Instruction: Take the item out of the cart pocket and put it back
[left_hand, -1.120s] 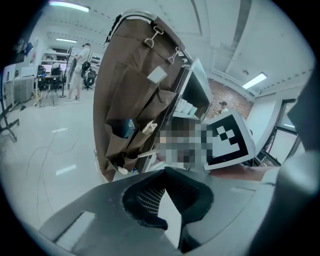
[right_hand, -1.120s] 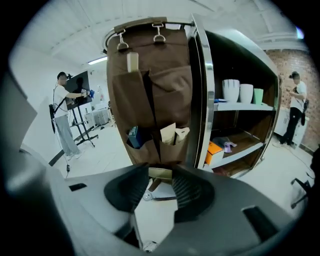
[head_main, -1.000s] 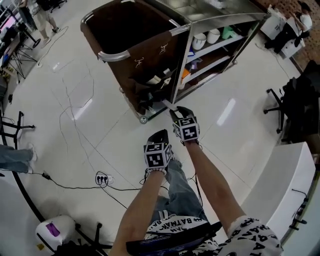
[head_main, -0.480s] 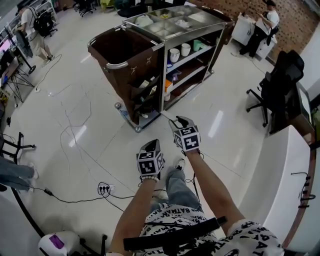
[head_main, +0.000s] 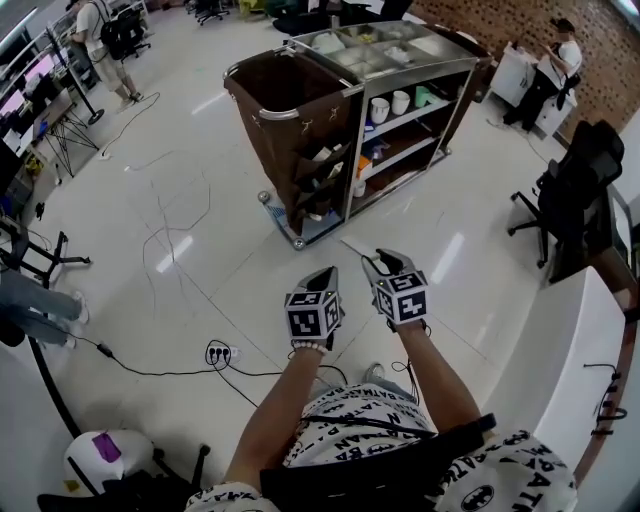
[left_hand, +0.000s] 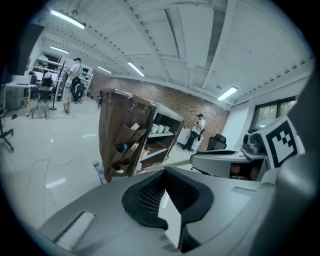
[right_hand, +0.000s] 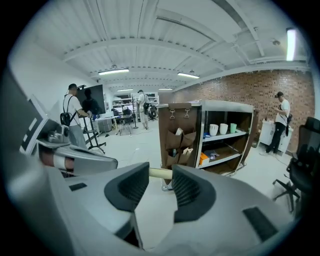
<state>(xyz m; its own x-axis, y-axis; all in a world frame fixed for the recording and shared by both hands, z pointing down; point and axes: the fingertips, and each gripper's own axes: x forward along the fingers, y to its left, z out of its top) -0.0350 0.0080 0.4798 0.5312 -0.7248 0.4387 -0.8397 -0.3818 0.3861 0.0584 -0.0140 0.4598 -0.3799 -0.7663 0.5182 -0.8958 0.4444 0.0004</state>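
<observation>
The housekeeping cart (head_main: 262, 72) stands far off, with fabric pockets (head_main: 318, 170) on the side of its brown bag. My right gripper (head_main: 378, 262) is shut on a thin cream stick (head_main: 352, 247) that pokes out to the upper left. In the right gripper view the stick (right_hand: 160, 173) lies across the tips of my right gripper (right_hand: 161, 178), with the cart (right_hand: 210, 107) beyond. My left gripper (head_main: 327, 277) hangs beside it, shut and holding nothing. The left gripper view shows my left gripper (left_hand: 167, 172), the stick (left_hand: 175, 156) and the cart (left_hand: 112, 130).
A power strip (head_main: 218, 353) with cables lies on the glossy floor at the left. Office chairs (head_main: 580, 170) and a white counter (head_main: 560, 350) line the right side. People stand at the back left (head_main: 105, 45) and back right (head_main: 550, 70). Cups (head_main: 390, 105) sit on the cart's shelf.
Both grippers have pulled back from the cart's pockets and risen. The right one carried the stick away with it. The cart now stands much farther off.
</observation>
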